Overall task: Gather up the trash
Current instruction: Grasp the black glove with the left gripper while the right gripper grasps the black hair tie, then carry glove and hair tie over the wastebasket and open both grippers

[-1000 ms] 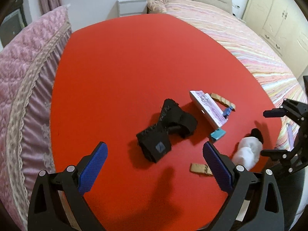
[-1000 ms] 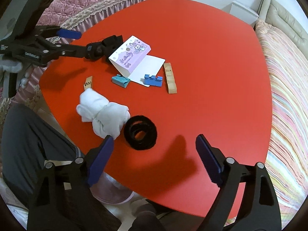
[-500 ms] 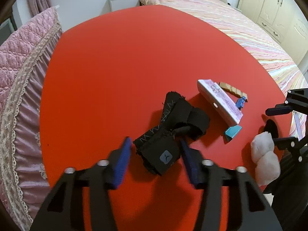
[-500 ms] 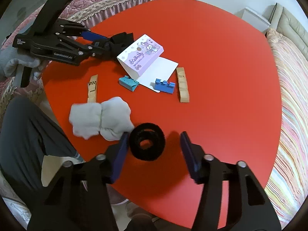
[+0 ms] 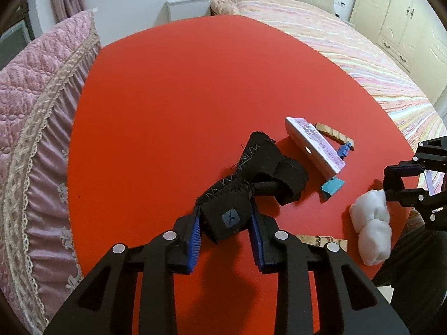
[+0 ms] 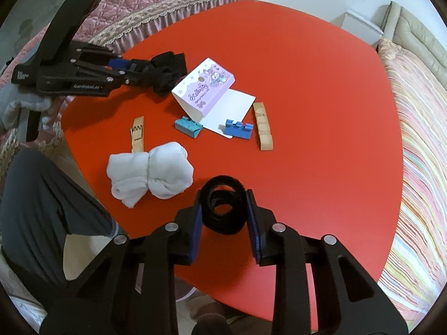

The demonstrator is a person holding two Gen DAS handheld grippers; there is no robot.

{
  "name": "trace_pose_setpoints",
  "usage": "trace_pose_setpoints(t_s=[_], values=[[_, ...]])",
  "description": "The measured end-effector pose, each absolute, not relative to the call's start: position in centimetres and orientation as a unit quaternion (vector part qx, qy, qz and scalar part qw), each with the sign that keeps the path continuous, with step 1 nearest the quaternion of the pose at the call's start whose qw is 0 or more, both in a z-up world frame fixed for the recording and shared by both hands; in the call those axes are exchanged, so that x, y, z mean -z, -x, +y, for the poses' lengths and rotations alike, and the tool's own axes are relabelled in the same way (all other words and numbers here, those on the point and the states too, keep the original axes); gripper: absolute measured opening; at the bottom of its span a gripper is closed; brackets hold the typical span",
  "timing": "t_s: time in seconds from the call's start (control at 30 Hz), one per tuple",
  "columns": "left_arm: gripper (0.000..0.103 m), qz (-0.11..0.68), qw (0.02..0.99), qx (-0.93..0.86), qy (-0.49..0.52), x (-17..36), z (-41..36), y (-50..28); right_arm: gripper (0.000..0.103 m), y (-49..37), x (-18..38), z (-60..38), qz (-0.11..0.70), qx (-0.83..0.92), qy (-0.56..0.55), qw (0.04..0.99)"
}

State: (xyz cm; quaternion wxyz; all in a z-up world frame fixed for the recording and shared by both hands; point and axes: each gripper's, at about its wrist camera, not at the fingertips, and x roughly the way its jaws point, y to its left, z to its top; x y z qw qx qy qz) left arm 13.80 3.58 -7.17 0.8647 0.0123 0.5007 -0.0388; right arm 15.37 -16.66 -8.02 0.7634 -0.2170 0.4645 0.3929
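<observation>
Since a second ago both grippers closed in: our left gripper [image 5: 225, 227] clamps the black strap [image 5: 251, 176] at frame centre, right gripper [image 6: 222, 222] pinches the black ring [image 6: 222, 209] lower centre. We're mid-grab, so next we'd guess lift both clear of the red table [image 5: 167, 97]

left hand-held gripper [image 5: 226, 223] clamped — right hand-held gripper [image 6: 223, 217] clamped
</observation>
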Motion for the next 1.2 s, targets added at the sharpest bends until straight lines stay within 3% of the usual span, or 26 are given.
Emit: trace_pose_setpoints(t_s=[0.7,1.2], values=[[0.029,0.465,0.884,0.034,-0.003,1.9,0.5,-4.9,0.028,-10.7,2.7,-19.0,0.436,-0.348,0.158,0.815],[0.029,0.462,0.884,0.066,0.001,2.4,-4.4,3.5,0.028,-2.5,2.3,-21.2,0.433,-0.369,0.128,0.812]])
